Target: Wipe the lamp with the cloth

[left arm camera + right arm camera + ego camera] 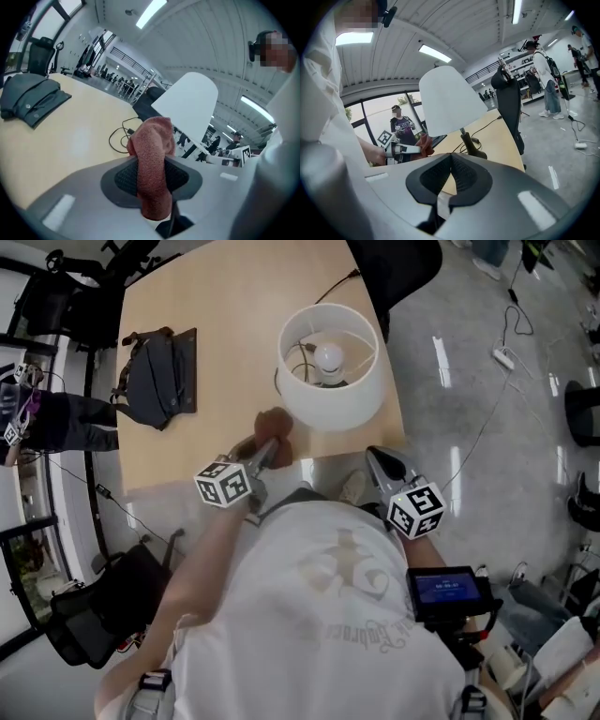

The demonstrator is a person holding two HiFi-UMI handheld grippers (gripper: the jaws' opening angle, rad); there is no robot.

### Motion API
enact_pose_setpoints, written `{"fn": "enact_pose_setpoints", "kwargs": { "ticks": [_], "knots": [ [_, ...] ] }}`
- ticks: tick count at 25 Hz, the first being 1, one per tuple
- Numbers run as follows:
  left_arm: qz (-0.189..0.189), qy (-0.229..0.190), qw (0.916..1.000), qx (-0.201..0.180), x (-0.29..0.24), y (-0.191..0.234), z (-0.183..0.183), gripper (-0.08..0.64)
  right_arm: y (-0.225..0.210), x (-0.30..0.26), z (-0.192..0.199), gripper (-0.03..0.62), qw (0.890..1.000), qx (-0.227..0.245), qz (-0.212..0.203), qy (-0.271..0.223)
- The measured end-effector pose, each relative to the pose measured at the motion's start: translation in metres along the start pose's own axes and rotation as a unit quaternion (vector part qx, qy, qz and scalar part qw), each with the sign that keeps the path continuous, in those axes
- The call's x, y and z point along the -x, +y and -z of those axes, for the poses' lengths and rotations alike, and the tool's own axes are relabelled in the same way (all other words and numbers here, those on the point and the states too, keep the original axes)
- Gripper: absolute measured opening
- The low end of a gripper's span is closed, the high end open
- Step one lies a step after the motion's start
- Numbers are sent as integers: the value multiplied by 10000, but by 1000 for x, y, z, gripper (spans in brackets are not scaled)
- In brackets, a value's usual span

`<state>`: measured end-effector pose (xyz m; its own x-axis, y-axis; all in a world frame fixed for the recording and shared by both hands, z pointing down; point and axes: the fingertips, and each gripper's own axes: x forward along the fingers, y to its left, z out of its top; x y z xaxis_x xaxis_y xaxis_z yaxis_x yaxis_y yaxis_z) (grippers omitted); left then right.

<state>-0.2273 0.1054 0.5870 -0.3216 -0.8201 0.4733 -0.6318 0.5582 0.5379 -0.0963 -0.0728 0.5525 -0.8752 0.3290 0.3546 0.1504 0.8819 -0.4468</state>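
Observation:
A white-shaded lamp [342, 395] stands on the wooden table [234, 315] near its front edge, its bulb visible from above. My left gripper [266, 454] is shut on a reddish-brown cloth [275, 426], held just left of the shade. In the left gripper view the cloth [152, 154] bulges out between the pads, with the shade [190, 110] close behind it. My right gripper [382, 461] hangs off the table's front right corner. Its jaws [451, 157] meet with nothing between them, and the lamp [450, 101] rises ahead of it.
A dark bag [155, 381] lies on the table's left side. The lamp's black cable [117, 136] coils on the tabletop. A black chair [398, 263] stands at the far right corner, another [103, 601] low on the left. A person [56, 418] stands at the left.

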Motion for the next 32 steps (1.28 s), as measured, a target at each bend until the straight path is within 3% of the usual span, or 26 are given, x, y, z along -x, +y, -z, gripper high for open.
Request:
{"fn": "enact_pose_setpoints", "kwargs": {
  "ticks": [4,9,12,17,19,23,28,32],
  "knots": [
    [-258,-708,9972,10,19,-16,-36,115,3,-4,4,14,9992,124,-361,91],
    [-770,-1524,9849,-291,48,-30,-97,110,6,-2,9,14,9981,192,-557,173],
    [-686,-1988,9765,-464,57,-59,-137,109,3,4,8,14,9980,238,-574,152],
    [-558,-2380,9616,-1249,60,-114,-186,110,-5,11,7,14,9988,157,-462,23],
    [-545,-2403,9560,-1594,54,-130,-192,110,-8,13,8,14,9989,143,-442,-11],
    [-682,-2014,9514,-2226,31,-133,-178,109,-12,12,9,14,9990,113,-429,-87],
    [-731,-1769,9589,-2095,24,-127,-162,109,-18,20,2,14,9991,77,-385,-183],
    [-535,-1600,9640,-2055,14,-123,-153,112,-24,23,-5,14,9992,60,-314,-241]
  ]
}}
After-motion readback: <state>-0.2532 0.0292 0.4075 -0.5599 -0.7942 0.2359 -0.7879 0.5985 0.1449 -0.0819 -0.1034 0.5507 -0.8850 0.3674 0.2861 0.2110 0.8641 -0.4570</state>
